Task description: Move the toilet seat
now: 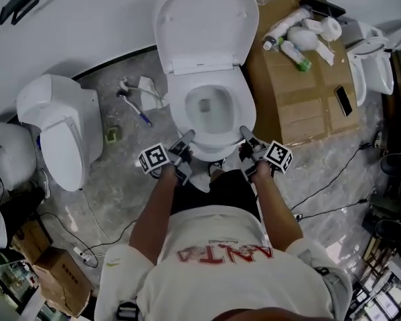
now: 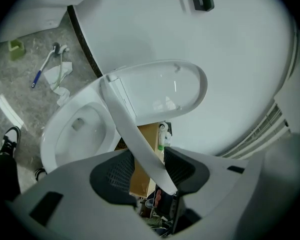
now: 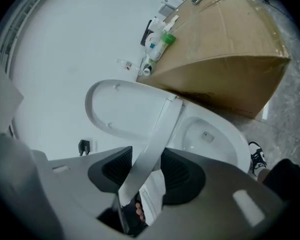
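Note:
A white toilet stands before me with its lid [image 1: 207, 19] upright against the wall. The toilet seat [image 1: 179, 109] ring lies over the bowl [image 1: 210, 105]. My left gripper [image 1: 187, 138] is at the seat's front left and my right gripper [image 1: 247, 134] at its front right. In the left gripper view the seat [image 2: 134, 134] runs edge-on from the hinge into the left gripper [image 2: 147, 170], raised off the bowl [image 2: 79, 129], and both pads touch it. The right gripper [image 3: 147, 170] holds the seat [image 3: 157, 139] the same way, beside the lid [image 3: 124, 106].
A cardboard box [image 1: 307, 92] with bottles and a phone [image 1: 343, 100] stands right of the toilet. Another white toilet [image 1: 63, 132] is at the left, with a brush [image 1: 136, 109] on the floor between. Cables trail across the marble floor [image 1: 334, 172].

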`<state>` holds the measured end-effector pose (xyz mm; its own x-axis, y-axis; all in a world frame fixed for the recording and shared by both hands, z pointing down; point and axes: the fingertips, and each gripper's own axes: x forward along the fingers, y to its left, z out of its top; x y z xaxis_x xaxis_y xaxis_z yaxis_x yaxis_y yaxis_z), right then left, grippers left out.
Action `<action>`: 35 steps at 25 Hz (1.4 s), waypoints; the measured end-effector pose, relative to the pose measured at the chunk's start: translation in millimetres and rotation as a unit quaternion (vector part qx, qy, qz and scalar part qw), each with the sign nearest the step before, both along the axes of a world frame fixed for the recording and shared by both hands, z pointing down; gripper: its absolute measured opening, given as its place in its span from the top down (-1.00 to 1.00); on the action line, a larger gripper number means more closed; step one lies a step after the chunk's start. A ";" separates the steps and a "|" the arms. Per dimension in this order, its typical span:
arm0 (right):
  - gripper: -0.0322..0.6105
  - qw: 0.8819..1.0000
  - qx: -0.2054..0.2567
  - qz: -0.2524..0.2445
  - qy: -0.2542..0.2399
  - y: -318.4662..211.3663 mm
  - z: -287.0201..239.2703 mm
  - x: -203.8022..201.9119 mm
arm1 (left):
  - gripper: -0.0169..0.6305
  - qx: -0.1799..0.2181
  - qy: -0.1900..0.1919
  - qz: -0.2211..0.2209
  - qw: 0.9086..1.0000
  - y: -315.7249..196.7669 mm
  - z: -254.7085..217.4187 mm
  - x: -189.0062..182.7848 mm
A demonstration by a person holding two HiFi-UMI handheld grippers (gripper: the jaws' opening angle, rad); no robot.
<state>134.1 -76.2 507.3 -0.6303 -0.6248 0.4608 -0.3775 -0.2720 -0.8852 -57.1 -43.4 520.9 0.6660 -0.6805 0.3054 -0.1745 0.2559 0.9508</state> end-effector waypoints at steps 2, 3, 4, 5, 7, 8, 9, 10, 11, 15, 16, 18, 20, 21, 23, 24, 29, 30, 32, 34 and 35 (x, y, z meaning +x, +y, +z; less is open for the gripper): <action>0.36 1.000 0.004 -0.006 -0.014 -10.4 -8.4 -2.5 | 0.40 0.002 0.004 -0.016 1.000 -9.3 -8.1 -2.4; 0.36 1.000 0.006 -0.011 -0.020 -15.1 -11.7 -4.2 | 0.40 0.004 0.006 -0.025 1.000 -13.5 -11.4 -4.3; 0.36 0.999 0.008 -0.015 -0.028 -19.8 -14.7 -6.5 | 0.40 0.006 0.008 -0.033 0.999 -17.6 -14.6 -6.6; 0.36 0.999 0.010 -0.021 -0.034 -24.4 -17.6 -9.0 | 0.40 0.009 0.009 -0.042 0.999 -21.6 -17.7 -9.1; 0.36 0.998 0.014 -0.030 -0.044 -32.3 -23.3 -13.8 | 0.40 0.008 0.012 -0.061 0.998 -28.4 -23.9 -13.8; 0.36 0.998 0.014 -0.033 -0.048 -35.5 -26.1 -15.2 | 0.40 0.003 0.013 -0.072 0.997 -31.3 -26.8 -15.3; 0.37 0.998 0.015 -0.034 -0.052 -38.8 -29.0 -16.2 | 0.40 -0.004 0.011 -0.081 0.997 -34.4 -29.1 -16.3; 0.37 0.998 0.018 -0.033 -0.059 -42.8 -32.0 -17.3 | 0.40 -0.010 0.007 -0.089 0.996 -37.8 -30.8 -17.1; 0.37 0.997 0.023 -0.031 -0.066 -47.2 -35.3 -18.5 | 0.40 -0.016 0.003 -0.096 0.995 -41.6 -32.4 -17.9; 0.36 0.996 0.043 -0.029 -0.079 -66.2 -47.2 -22.3 | 0.40 -0.016 0.000 -0.124 0.992 -58.8 -42.7 -22.7; 0.34 0.995 0.046 -0.031 -0.082 -71.2 -50.2 -23.6 | 0.40 -0.011 0.002 -0.132 0.991 -63.4 -45.7 -24.3; 0.30 0.994 0.049 -0.036 -0.089 -81.1 -56.0 -27.1 | 0.39 0.001 0.006 -0.148 0.989 -72.8 -51.9 -28.0; 0.29 0.994 0.045 -0.039 -0.090 -89.9 -60.6 -29.9 | 0.39 0.010 0.010 -0.158 0.987 -81.5 -56.9 -31.6; 0.29 0.994 0.042 -0.039 -0.090 -93.7 -62.5 -30.7 | 0.39 0.011 0.012 -0.161 0.987 -85.3 -59.0 -33.0; 0.28 0.995 0.036 -0.035 -0.090 -101.3 -66.4 -32.2 | 0.39 0.012 0.015 -0.159 0.987 -93.5 -63.5 -35.0; 0.28 0.995 0.032 -0.032 -0.090 -105.3 -68.5 -32.7 | 0.39 0.012 0.016 -0.157 0.987 -98.0 -66.0 -35.6; 0.28 0.995 0.021 -0.021 -0.092 -123.2 -80.6 -36.5 | 0.38 0.018 0.032 -0.147 0.988 -115.4 -76.2 -39.2; 0.28 0.995 0.019 -0.017 -0.093 -126.2 -83.2 -37.4 | 0.38 0.020 0.034 -0.145 0.989 -119.0 -78.2 -40.4; 0.28 0.995 0.017 -0.004 -0.095 -134.9 -87.2 -36.5 | 0.37 0.028 0.043 -0.137 0.989 -129.5 -82.5 -41.4; 0.28 0.995 0.017 0.010 -0.098 -145.7 -92.7 -36.9 | 0.37 0.038 0.057 -0.130 0.989 -141.1 -87.2 -42.1; 0.27 0.994 0.023 0.016 -0.102 -151.3 -95.1 -38.2 | 0.37 0.042 0.063 -0.126 0.989 -146.4 -90.3 -43.1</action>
